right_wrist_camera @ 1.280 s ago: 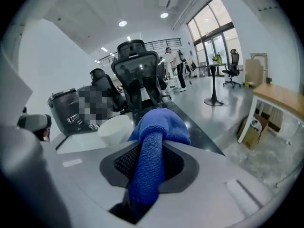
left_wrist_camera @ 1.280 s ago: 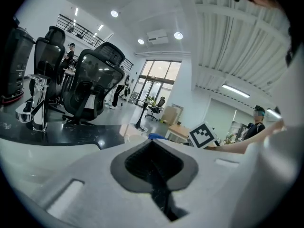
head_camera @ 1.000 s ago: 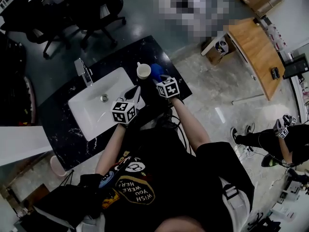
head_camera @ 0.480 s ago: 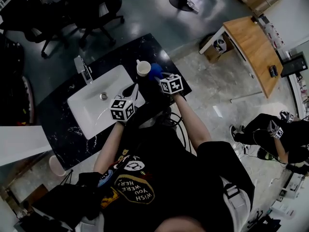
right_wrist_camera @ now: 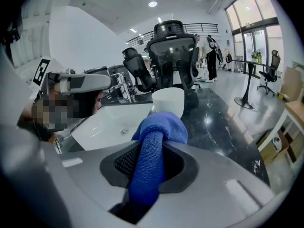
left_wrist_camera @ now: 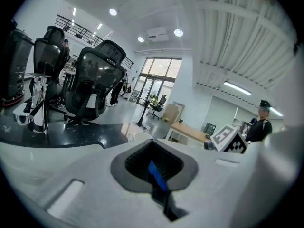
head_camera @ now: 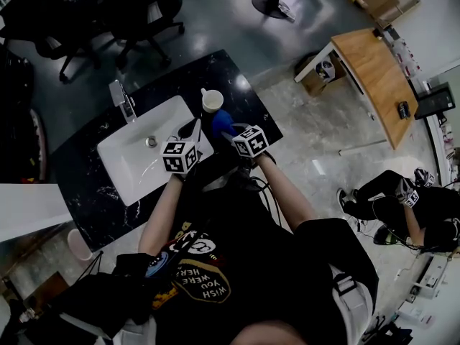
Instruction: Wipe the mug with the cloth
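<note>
Step in hand: approach. Your right gripper is clamped on the blue cloth, jaws partly closed, with a bunched end ahead of the fingertips. The mug stands upright just beyond that end, apparently untouched. Next, press the cloth onto the mug wall. Your left gripper has its jaws together, holding neither item. Only the head view shows the mug beside the sink. Only the right gripper view shows the grip.
</note>
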Motion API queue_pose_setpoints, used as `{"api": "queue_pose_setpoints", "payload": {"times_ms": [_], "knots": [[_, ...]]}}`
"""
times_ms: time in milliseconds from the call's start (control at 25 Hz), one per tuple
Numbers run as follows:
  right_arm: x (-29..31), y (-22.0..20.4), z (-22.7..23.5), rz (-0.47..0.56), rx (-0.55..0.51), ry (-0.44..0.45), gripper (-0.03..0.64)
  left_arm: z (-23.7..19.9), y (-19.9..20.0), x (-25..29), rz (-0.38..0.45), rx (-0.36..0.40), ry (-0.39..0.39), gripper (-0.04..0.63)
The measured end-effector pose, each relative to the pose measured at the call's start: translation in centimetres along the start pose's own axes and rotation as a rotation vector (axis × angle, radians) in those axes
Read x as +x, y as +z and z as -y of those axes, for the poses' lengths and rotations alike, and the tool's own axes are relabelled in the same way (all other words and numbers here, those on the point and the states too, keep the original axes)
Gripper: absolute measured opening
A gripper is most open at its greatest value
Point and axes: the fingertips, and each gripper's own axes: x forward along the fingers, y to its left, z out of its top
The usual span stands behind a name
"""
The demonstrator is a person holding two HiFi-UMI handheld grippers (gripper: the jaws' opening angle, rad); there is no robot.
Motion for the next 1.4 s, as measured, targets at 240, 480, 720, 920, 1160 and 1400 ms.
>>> {"api": "queue_pose_setpoints", "payload": {"times_ms": [240,480,720,920,1160,1400], "knots": [[-1.8,4.0,6.9,0.165,0.178,-0.232,0.086,0.6,-0.7,0.1,-0.005,-0.005,-0.004,0.005],[0.0,1.6,1.3,0.027,0.003,-0.085,0.086,0.9,-0.6,0.0,-0.01,0.005,-0.014,0.005],[-1.7,1.1,-0.4,0.078,-0.04,-0.069,0.086,0.3,-0.4,0.0,-0.002,-0.005,-0.002,0.005],[-4.2,5.5,6.4,0.222,0.134,-0.26,0.086,0.2,-0.3,0.2,0.0,-0.004,-0.008,0.005],[0.0,0.8,0.8,-0.018,-0.08,-0.095,0.086,0.2,-0.5,0.4,-0.003,-0.006,-0.002,0.005],[-2.2,2.3,-1.5,0.108,-0.18,-0.074,0.087,-0.1,-0.9,0.1,-0.004,-0.022,0.006,0.005]]}}
